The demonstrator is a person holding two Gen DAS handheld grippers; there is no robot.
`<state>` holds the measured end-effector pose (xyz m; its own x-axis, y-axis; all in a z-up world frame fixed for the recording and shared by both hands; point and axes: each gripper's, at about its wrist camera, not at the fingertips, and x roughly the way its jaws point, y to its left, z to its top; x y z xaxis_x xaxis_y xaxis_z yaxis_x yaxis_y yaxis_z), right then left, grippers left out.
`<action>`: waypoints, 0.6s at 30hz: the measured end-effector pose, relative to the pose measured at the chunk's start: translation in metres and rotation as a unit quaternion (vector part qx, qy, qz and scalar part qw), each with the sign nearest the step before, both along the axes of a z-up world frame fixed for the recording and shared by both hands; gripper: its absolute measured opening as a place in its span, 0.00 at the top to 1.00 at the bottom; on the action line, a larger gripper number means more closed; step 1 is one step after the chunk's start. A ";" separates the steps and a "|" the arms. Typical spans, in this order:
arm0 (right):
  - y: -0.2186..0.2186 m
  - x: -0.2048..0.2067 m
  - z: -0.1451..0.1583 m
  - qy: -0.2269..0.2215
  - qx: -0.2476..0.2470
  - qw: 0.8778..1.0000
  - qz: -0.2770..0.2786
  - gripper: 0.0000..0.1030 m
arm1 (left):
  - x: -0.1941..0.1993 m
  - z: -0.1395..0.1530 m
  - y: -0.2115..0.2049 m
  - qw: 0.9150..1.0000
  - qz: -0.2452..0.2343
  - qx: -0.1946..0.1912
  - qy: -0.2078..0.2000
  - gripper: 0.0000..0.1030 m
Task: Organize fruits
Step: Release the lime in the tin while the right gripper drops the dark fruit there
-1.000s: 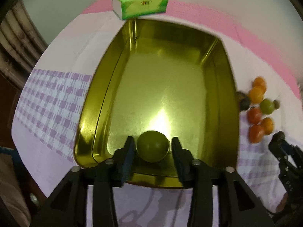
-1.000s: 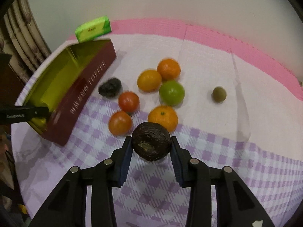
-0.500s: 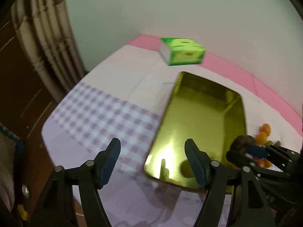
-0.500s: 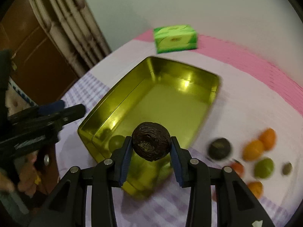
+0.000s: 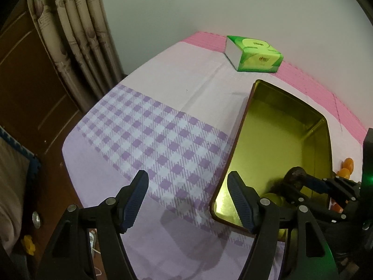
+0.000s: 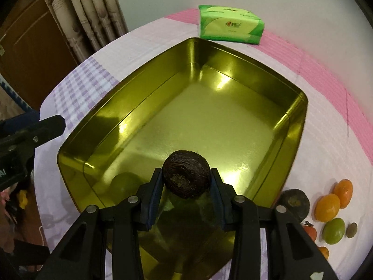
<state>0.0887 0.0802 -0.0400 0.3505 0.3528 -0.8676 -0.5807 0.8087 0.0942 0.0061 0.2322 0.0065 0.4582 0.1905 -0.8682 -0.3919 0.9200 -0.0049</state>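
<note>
Left hand-held gripper (image 5: 187,201): jaws wide apart, nothing between them. They have just been opening; a second ago the pads flanked a green fruit low inside the tin. That green fruit (image 6: 124,184) now lies loose on the tin floor in the near left corner. The left hand-held gripper has since pulled off to the side and hangs over the checked cloth (image 5: 151,137), just beside the tin's rim.

Right hand-held gripper (image 6: 186,185): jaws narrow, pads pressed on both sides of a dark wrinkled fruit (image 6: 186,177). A second ago it held this fruit over the loose fruit pile; it is now over the near end of the gold tin (image 6: 300,107), above the floor, not yet set down.

Meaning: one fruit delivered, second one in position for release, judged.

Outward: on the tabletop right of the tin remain another dark fruit (image 6: 295,204), two oranges (image 6: 327,207), a green fruit, a small brownish one and bits of red ones at the frame edge. Green tissue pack (image 6: 230,24) lies beyond the tin's far end.
</note>
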 end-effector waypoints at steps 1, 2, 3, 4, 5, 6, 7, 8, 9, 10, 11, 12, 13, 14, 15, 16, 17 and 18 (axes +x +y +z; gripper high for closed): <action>0.001 0.000 0.000 -0.001 -0.001 1.000 -0.001 0.63 | 0.001 -0.001 0.000 1.000 -0.002 -0.001 0.001 0.31; 0.002 0.000 0.000 -0.002 -0.001 1.000 0.000 0.63 | 0.002 -0.002 0.000 1.000 -0.003 -0.003 0.002 0.31; 0.002 0.000 0.000 -0.003 -0.002 1.000 0.000 0.62 | 0.002 -0.003 -0.001 1.000 -0.004 -0.004 0.004 0.31; 0.003 0.000 0.000 -0.004 -0.002 1.000 0.000 0.62 | 0.002 -0.003 -0.001 1.000 -0.005 -0.003 0.006 0.31; 0.002 -0.001 0.001 -0.005 0.000 1.000 -0.001 0.62 | 0.002 -0.004 -0.002 1.000 -0.008 -0.003 0.006 0.31; 0.001 -0.001 0.003 -0.004 0.004 1.000 -0.001 0.61 | 0.002 -0.004 -0.003 1.000 -0.010 -0.004 0.007 0.31; -0.002 -0.003 0.007 -0.006 0.009 1.000 -0.004 0.61 | 0.002 -0.004 -0.004 1.000 -0.013 -0.007 0.005 0.31; -0.005 -0.006 0.011 -0.009 0.015 1.000 -0.006 0.61 | 0.002 -0.003 -0.005 1.000 -0.016 -0.008 0.003 0.31; -0.011 -0.010 0.019 -0.016 0.029 0.999 -0.008 0.61 | 0.001 -0.002 -0.007 1.000 -0.019 -0.008 0.000 0.31; -0.017 -0.014 0.025 -0.020 0.044 0.999 -0.008 0.59 | 0.001 -0.001 -0.009 1.000 -0.023 -0.007 -0.002 0.31; -0.028 -0.020 0.033 -0.026 0.063 0.998 -0.012 0.56 | 0.001 -0.001 -0.011 1.000 -0.028 -0.009 -0.004 0.31; -0.041 -0.025 0.040 -0.033 0.078 0.996 -0.018 0.51 | 0.001 0.000 -0.012 0.999 -0.031 -0.010 -0.005 0.31; -0.056 -0.030 0.045 -0.041 0.085 0.995 -0.030 0.48 | 0.002 0.000 -0.013 0.999 -0.036 -0.011 -0.007 0.31; -0.072 -0.033 0.050 -0.047 0.092 0.994 -0.042 0.48 | 0.001 0.001 -0.015 0.999 -0.039 -0.009 -0.008 0.31; -0.087 -0.035 0.052 -0.054 0.095 0.993 -0.053 0.48 | 0.001 0.001 -0.016 0.999 -0.043 -0.008 -0.009 0.31; -0.100 -0.035 0.054 -0.059 0.093 0.992 -0.065 0.48 | 0.001 0.002 -0.018 0.999 -0.047 -0.007 -0.009 0.31; -0.119 -0.035 0.054 -0.067 0.084 0.991 -0.084 0.48 | 0.002 0.002 -0.019 0.999 -0.050 -0.007 -0.009 0.31; -0.140 -0.033 0.052 -0.074 0.076 0.989 -0.107 0.48 | 0.002 0.002 -0.020 0.999 -0.053 -0.008 -0.010 0.31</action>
